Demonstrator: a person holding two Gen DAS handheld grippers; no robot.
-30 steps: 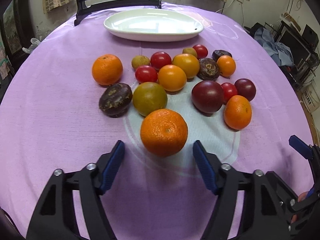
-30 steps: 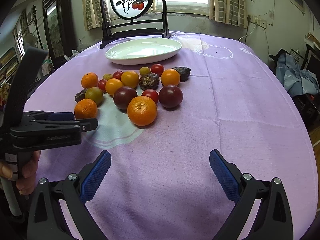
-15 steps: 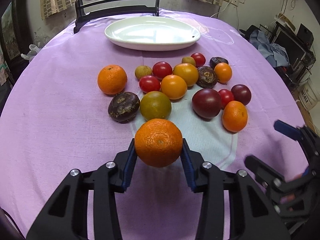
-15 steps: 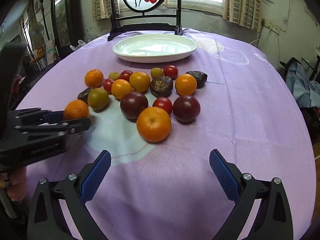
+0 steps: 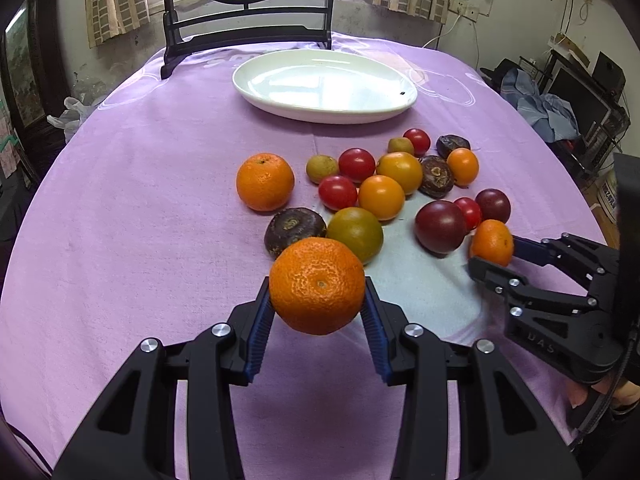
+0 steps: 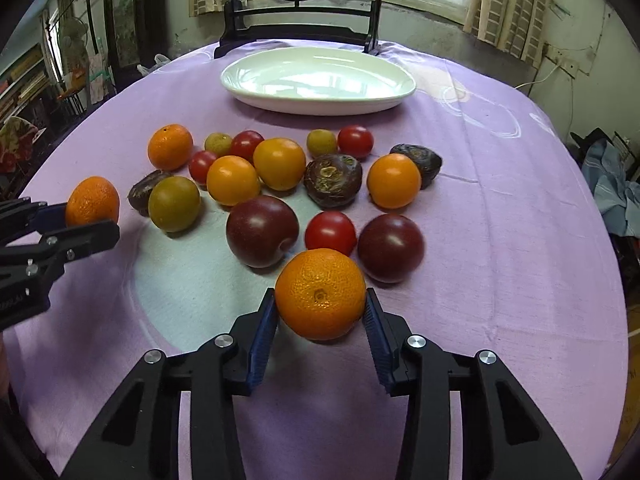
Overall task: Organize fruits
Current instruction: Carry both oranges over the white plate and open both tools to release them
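Observation:
My left gripper point(image 5: 317, 312) is shut on a mandarin point(image 5: 317, 286) and holds it above the purple cloth; it also shows in the right wrist view point(image 6: 93, 201). My right gripper point(image 6: 320, 314) is shut on a second mandarin point(image 6: 320, 294), which also shows in the left wrist view point(image 5: 491, 242), at the near edge of the fruit cluster. A third mandarin point(image 5: 265, 181) lies at the cluster's left. Tomatoes, plums and dark wrinkled fruits lie between. An empty white oval plate point(image 5: 256, 88) stands behind them.
A dark wooden stand point(image 5: 248, 36) with a round painted panel stands at the table's far edge behind the plate. The round table's purple cloth point(image 5: 140, 200) falls away at left and right. Clothes and clutter lie off to the right.
My left gripper closed on the near mandarin and lifted it. My right gripper moved forward to the other near mandarin and closed on it.

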